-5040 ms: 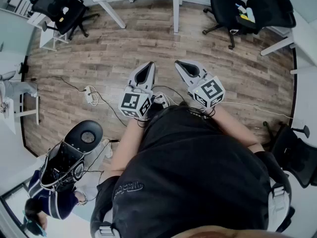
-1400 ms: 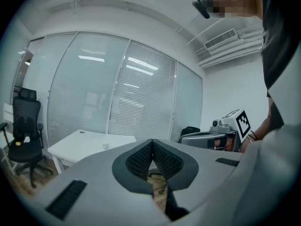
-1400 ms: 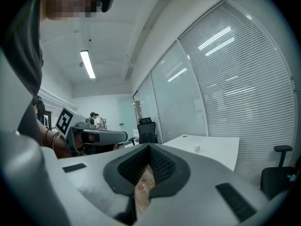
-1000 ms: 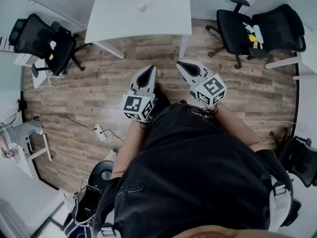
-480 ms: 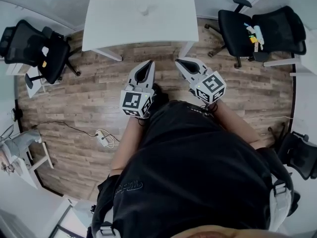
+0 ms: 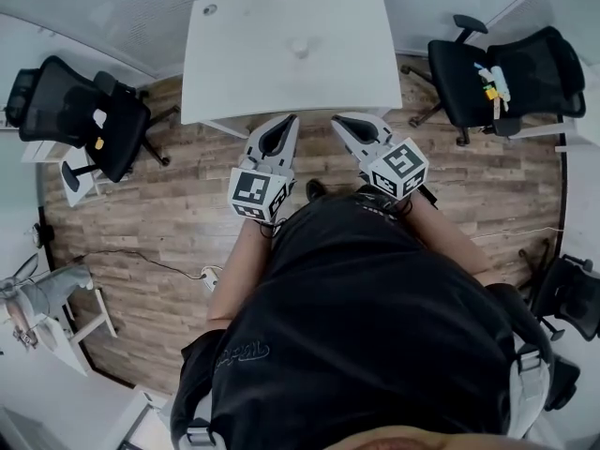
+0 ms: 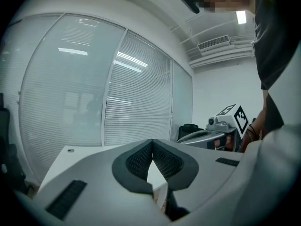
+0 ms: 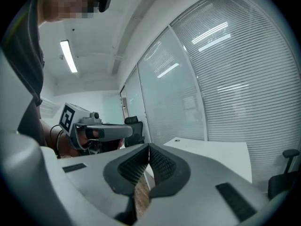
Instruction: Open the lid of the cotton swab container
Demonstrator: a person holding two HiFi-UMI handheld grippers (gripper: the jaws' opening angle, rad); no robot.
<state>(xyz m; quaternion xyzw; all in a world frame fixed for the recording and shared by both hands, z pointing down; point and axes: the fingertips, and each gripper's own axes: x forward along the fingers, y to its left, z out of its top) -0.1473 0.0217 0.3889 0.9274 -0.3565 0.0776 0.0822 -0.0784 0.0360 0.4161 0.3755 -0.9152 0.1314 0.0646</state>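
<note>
A small pale round thing [image 6: 300, 47], too small to name with certainty, stands on the white table [image 6: 244, 73] ahead of me. My left gripper [image 6: 289, 119] and right gripper [image 6: 338, 118] are held side by side in front of my body, over the wooden floor at the table's near edge, well short of that thing. Both pairs of jaws are shut, with nothing between them. In the left gripper view the left gripper [image 7: 151, 141] points at the tabletop. The right gripper [image 8: 148, 146] shows its pads pressed together too.
Black office chairs stand left [image 6: 80, 111] and right [image 6: 497, 68] of the table. Glass walls with blinds [image 7: 136, 93] rise behind it. A power strip with cables [image 6: 208, 277] lies on the floor at my left, near a pale side table [image 6: 56, 298].
The table has come closer and lower in the head view as I walk toward it. Both grippers went forward with me, still shut, from open floor to the table's near edge.
</note>
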